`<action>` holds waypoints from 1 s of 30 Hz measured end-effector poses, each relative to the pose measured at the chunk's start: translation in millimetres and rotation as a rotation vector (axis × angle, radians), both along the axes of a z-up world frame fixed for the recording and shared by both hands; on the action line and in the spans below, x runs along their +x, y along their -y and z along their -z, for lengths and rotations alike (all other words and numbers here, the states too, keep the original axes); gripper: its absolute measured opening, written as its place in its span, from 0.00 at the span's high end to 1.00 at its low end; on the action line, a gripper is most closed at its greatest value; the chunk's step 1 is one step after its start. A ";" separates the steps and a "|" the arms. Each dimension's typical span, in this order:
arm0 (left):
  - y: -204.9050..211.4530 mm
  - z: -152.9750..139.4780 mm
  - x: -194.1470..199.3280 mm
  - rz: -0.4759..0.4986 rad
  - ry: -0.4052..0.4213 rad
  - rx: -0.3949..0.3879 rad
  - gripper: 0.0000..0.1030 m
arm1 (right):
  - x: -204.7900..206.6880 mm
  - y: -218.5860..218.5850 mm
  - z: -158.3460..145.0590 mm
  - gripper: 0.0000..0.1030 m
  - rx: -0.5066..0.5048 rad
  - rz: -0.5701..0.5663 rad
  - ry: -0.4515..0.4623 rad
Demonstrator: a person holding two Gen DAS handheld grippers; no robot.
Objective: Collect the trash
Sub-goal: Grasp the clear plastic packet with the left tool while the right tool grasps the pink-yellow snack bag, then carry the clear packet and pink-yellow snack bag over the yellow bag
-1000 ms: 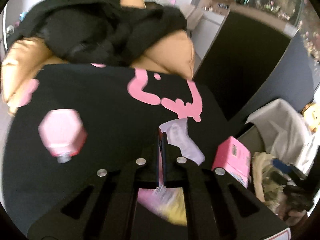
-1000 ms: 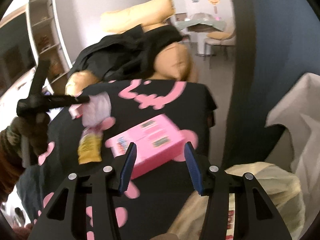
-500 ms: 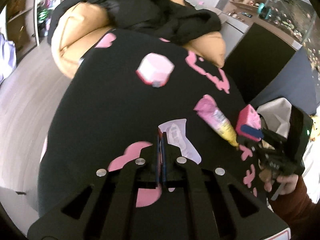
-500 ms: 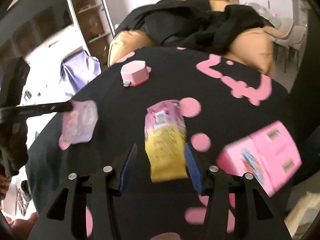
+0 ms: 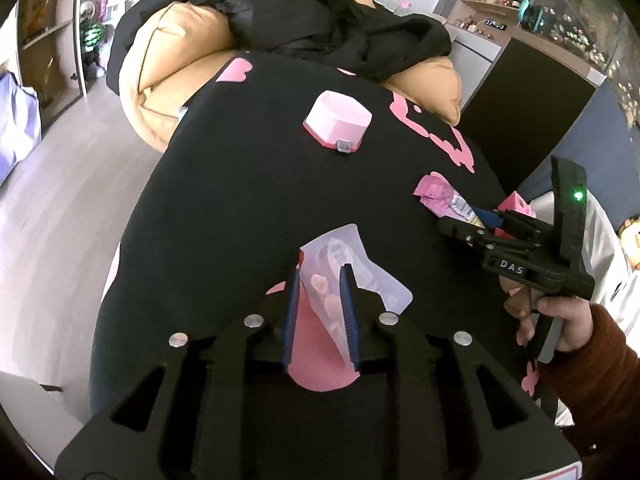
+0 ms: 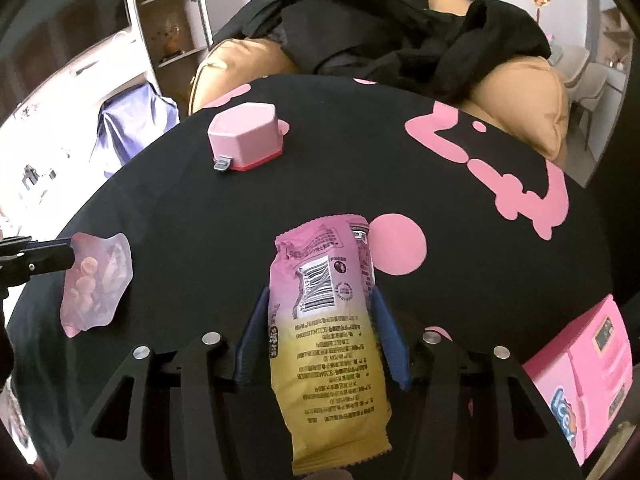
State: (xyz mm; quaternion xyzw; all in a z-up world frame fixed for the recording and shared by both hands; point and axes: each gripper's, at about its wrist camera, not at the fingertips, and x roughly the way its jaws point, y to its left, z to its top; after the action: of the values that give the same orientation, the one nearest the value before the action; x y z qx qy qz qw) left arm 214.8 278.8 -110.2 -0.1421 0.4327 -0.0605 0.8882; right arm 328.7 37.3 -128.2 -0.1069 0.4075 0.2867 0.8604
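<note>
A clear plastic wrapper (image 5: pixel 352 268) lies between the parted fingers of my left gripper (image 5: pixel 320 276), over the black cloth with pink shapes; it also shows at the left of the right wrist view (image 6: pixel 96 280). My left gripper is open. My right gripper (image 6: pixel 316 300) is open, its blue pads on either side of a pink-and-yellow snack packet (image 6: pixel 328 332) that lies flat on the cloth. In the left wrist view the right gripper (image 5: pixel 492 220) sits over the packet (image 5: pixel 440 196).
A pink hexagonal box (image 6: pixel 246 138) stands farther back on the cloth (image 6: pixel 440 208); it also shows in the left wrist view (image 5: pixel 338 122). A pink carton (image 6: pixel 580 376) lies at the right edge. A tan cushion with black clothing (image 6: pixel 400 32) lies behind.
My left gripper has opened around the clear wrapper, which it held shut before. My right gripper has moved forward until its pads flank the snack packet.
</note>
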 end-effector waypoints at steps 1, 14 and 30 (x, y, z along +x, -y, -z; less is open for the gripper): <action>-0.6 0.6 0.5 -0.005 -0.002 -0.001 0.79 | -0.7 1.3 -1.2 0.60 0.002 0.003 0.001; 7.7 -0.6 -7.7 -0.034 0.029 0.069 0.61 | -45.4 42.8 -42.9 0.67 0.061 0.027 0.104; 41.7 7.0 11.8 0.015 0.020 0.124 0.97 | -66.9 87.9 -53.6 0.67 0.112 0.076 0.136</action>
State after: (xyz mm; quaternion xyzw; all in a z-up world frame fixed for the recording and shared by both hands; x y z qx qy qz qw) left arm 226.6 237.1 -117.2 -0.0829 0.4279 -0.0415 0.8991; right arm 261.8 -50.7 -74.6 -0.0622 0.3353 0.2684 0.9009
